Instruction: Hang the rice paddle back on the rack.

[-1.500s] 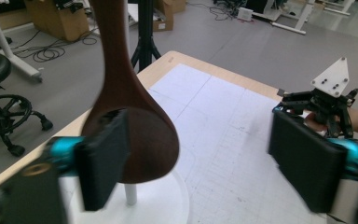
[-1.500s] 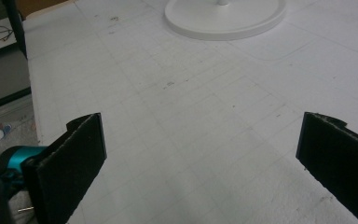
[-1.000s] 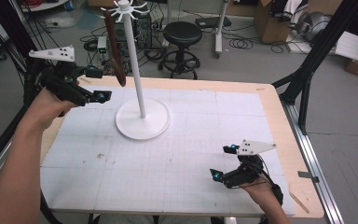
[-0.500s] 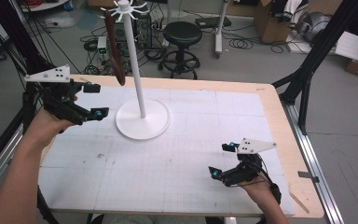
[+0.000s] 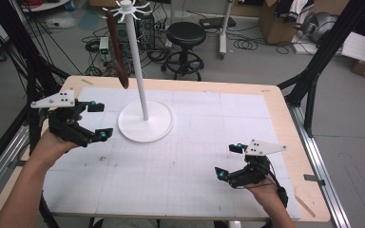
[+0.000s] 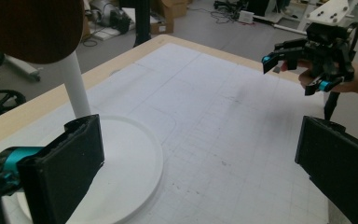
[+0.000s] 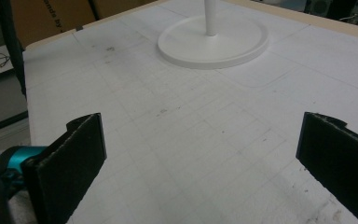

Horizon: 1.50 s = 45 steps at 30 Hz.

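Left hand-held gripper (image 5: pixel 98 121): jaws wide apart, empty, held above the left part of the white gridded desk (image 5: pixel 195 156), just beside the round white base of the white pole stand (image 5: pixel 145 121). A long brown object (image 5: pixel 116 50) hangs from the stand's top. Right hand-held gripper (image 5: pixel 228 161): jaws wide, empty, near the desk's front right.

Black stool (image 5: pixel 185 35), cardboard boxes (image 5: pixel 278 21) behind table (image 5: pixel 285 114)

White stand (image 5: pixel 145 118) blocks table centre-left (brown piece (image 5: pixel 117 50) hangs); elsewhere open.
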### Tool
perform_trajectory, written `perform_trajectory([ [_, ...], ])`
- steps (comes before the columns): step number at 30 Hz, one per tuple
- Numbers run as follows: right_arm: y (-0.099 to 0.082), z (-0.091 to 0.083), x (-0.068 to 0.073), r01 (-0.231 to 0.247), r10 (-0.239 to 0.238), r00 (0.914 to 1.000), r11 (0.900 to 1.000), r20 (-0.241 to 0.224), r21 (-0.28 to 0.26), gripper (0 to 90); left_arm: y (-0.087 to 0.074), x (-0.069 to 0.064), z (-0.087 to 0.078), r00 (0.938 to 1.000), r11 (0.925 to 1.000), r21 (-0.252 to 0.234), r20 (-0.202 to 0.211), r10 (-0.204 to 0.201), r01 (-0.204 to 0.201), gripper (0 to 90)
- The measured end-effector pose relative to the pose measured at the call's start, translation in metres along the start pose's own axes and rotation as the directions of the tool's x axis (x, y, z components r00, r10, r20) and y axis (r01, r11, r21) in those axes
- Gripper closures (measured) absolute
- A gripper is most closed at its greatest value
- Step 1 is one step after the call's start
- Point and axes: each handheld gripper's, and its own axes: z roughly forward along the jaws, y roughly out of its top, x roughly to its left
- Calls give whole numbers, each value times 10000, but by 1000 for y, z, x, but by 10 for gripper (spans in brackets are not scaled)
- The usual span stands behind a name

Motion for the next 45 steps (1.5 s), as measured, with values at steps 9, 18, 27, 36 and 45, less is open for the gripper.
perform_trajectory([
  [9, -2, -4, 2, 15, -15, 9999, 10000, 117, -21, 4, -22, -9, 6, 9998, 9999, 155, 182, 26, -29, 17],
  [18, -2, -6, 4, 68, -67, 9997, 10000, 243, -40, 4, -44, -12, 14, 9988, 9993, 376, 484, -23, 4, 17],
  [27, -3, -7, 5, 137, -136, 9996, 9999, 229, -48, 4, -60, -17, 19, 9985, 9975, 689, 539, 85, -122, 17],
  [36, -3, -8, 6, 149, -148, 9995, 9999, 278, -47, 4, -74, -17, 20, 9989, 9977, 684, 464, -49, 17, 17],
  [45, -5, -10, 5, 117, -115, 9993, 9999, 351, -48, 4, -84, -16, 22, 9992, 9967, 806, 401, -71, 39, 17],
])
